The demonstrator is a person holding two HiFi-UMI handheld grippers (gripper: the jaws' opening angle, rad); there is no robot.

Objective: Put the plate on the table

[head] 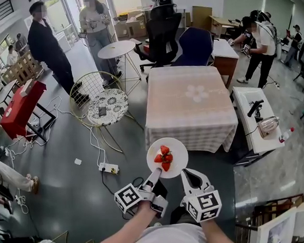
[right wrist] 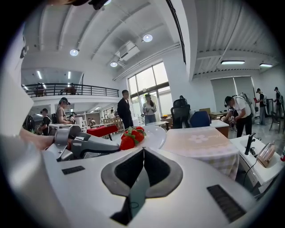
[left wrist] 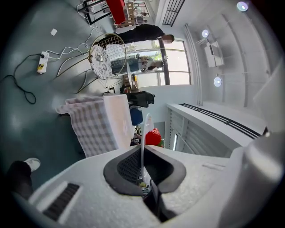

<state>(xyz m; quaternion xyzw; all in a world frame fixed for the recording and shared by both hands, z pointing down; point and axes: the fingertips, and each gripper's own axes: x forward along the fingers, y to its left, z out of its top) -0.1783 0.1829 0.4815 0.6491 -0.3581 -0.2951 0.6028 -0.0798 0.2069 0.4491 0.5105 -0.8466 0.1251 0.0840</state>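
Head view: the plate (head: 173,145), judged stiff, slippery and breakable, is clamped at its rim by the left gripper (head: 155,173); the right gripper (head: 191,176) is held with jaws together, empty.

tabletop (head: 188,108) bare; chairs (head: 178,40) beyond.

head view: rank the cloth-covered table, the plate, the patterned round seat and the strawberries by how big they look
1. cloth-covered table, clearly the largest.
2. plate and patterned round seat: they look about alike, and the plate is much nearer the camera, so I won't rank them.
3. strawberries, the smallest.
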